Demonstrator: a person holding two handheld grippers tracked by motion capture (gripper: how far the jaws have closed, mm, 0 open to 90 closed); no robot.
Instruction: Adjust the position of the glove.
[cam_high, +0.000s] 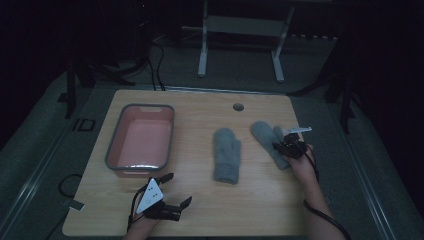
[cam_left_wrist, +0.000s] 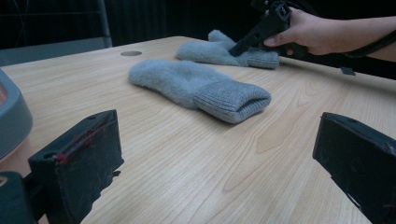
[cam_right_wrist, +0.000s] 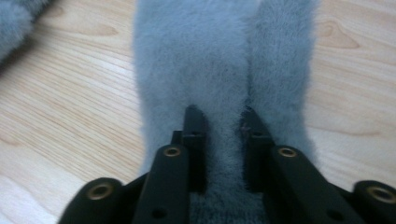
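Note:
Two grey mittens lie on the wooden table (cam_high: 200, 200). The left mitten (cam_high: 226, 155) (cam_left_wrist: 196, 86) lies flat near the middle, cuff toward me. The right mitten (cam_high: 265, 134) (cam_left_wrist: 215, 50) (cam_right_wrist: 201, 60) lies further right. My right gripper (cam_high: 278, 146) (cam_right_wrist: 222, 114) is down on the right mitten near its cuff, its jaws pinched on a ridge of the fleece. From the left gripper view I see a hand holding that gripper (cam_left_wrist: 236, 48) against the mitten. My left gripper (cam_high: 177, 189) (cam_left_wrist: 219, 140) rests open near the table's front left, nothing between its jaws.
A pink tub with a grey rim (cam_high: 140, 106) (cam_left_wrist: 14, 116) stands at the left of the table, just beyond my left gripper. A round cable hole (cam_high: 238, 107) (cam_left_wrist: 131, 53) sits near the far edge. A white frame (cam_high: 240, 30) stands on the floor behind.

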